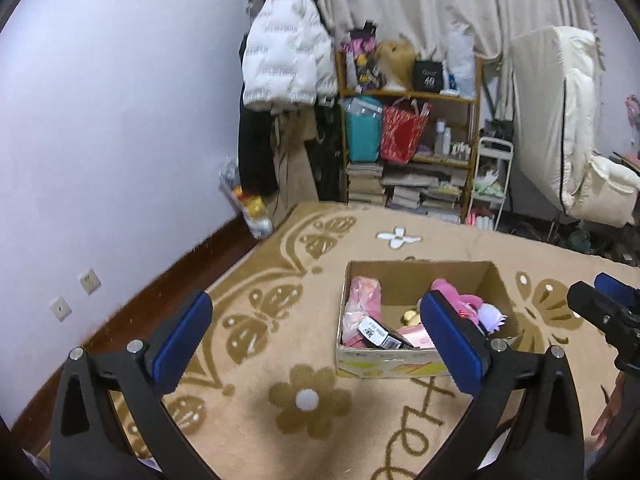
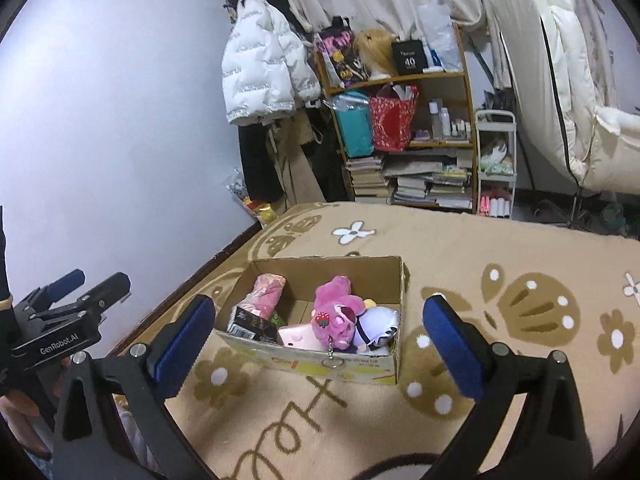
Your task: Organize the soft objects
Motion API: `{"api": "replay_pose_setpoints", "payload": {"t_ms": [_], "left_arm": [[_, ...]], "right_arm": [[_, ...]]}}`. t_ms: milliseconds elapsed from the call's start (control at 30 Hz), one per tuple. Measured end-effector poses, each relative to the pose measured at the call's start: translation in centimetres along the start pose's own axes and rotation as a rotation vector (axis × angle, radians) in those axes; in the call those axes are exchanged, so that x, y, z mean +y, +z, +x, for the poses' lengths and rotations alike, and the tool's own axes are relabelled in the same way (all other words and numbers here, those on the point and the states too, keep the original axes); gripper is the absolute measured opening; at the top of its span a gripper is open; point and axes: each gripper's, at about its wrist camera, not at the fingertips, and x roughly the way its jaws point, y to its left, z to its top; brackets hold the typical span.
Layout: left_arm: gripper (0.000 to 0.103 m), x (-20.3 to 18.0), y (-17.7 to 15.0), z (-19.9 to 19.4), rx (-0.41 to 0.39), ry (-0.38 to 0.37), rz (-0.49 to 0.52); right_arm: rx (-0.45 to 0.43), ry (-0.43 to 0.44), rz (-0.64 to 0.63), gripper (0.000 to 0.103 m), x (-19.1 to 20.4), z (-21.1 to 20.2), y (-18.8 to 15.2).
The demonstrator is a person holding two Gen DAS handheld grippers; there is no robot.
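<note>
Left hand-held gripper (image 1: 316, 336): jaws spread wide, nothing between them.
Right hand-held gripper (image 2: 320, 340): spread wide, empty.
Box (image 2: 340, 366): on rug (image 2: 500, 248), at 12 o'clock.
Pink plush toy (image 2: 336, 312): inside box.

Both wrist views look down, side by side, sharing the cardboard box (image 1: 420, 312) (image 2: 320, 312).
</note>
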Motion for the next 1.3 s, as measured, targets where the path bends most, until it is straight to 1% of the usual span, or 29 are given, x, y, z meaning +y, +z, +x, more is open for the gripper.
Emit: {"api": "replay_pose_setpoints", "payload": {"t_ms": [200, 367, 433, 500, 567, 600, 767, 867, 967, 1100, 1300], "left_arm": [[0.103, 0.1, -0.5, -4.1, -0.095, -0.008, 0.007], [0.103, 0.5, -1.9, -6.9, -0.169, 0.009, 0.0], [0.103, 0.7, -2.7, -7.7, -0.2, 0.016, -0.006], [0.103, 1.0, -3.2, -8.1, -0.218, 0.015, -0.017], [0.103, 1.5, -3.8, -8.3, -0.231, 0.005, -0.051], [0.103, 1.8, -4.0, -8.1, -0.224, 0.004, -0.063], [0.103, 2.0, -5.6, -6.8, -0.179, 0.01, -0.056], [0.103, 1.5, -6.6, -5.6, -0.141, 0.03, -0.042], [0.103, 1.0, -7.2, -4.4, -0.096, 0.004, -0.027], [0.103, 0.1, -7.6, -3.3, -0.072, 0.014, 0.011], [0.103, -0.5, -7.7, -2.4, -0.053, 0.007, 0.027]], "right_arm": [[-0.039, -0.011, -0.056, 0.103, 0.8, -2.7, -0.5], [-0.086, -0.008, -0.103, 0.103, 1.4, -4.1, -1.5], [-0.086, -0.004, -0.11, 0.103, 1.5, -4.0, -2.0], [-0.067, 0.006, -0.101, 0.103, 1.4, -3.7, -2.5], [-0.066, 0.006, -0.096, 0.103, 1.2, -3.5, -3.2], [-0.066, 0.004, -0.096, 0.103, 1.1, -3.4, -3.4], [-0.054, -0.011, -0.11, 0.103, 0.4, -2.2, -5.0], [-0.05, -0.025, -0.106, 0.103, -0.3, -1.4, -6.0], [-0.046, -0.038, -0.092, 0.103, -1.1, -0.7, -6.7], [-0.02, -0.043, -0.059, 0.103, -2.1, 0.1, -7.1], [0.003, -0.053, -0.047, 0.103, -2.6, 0.9, -7.6]]}}
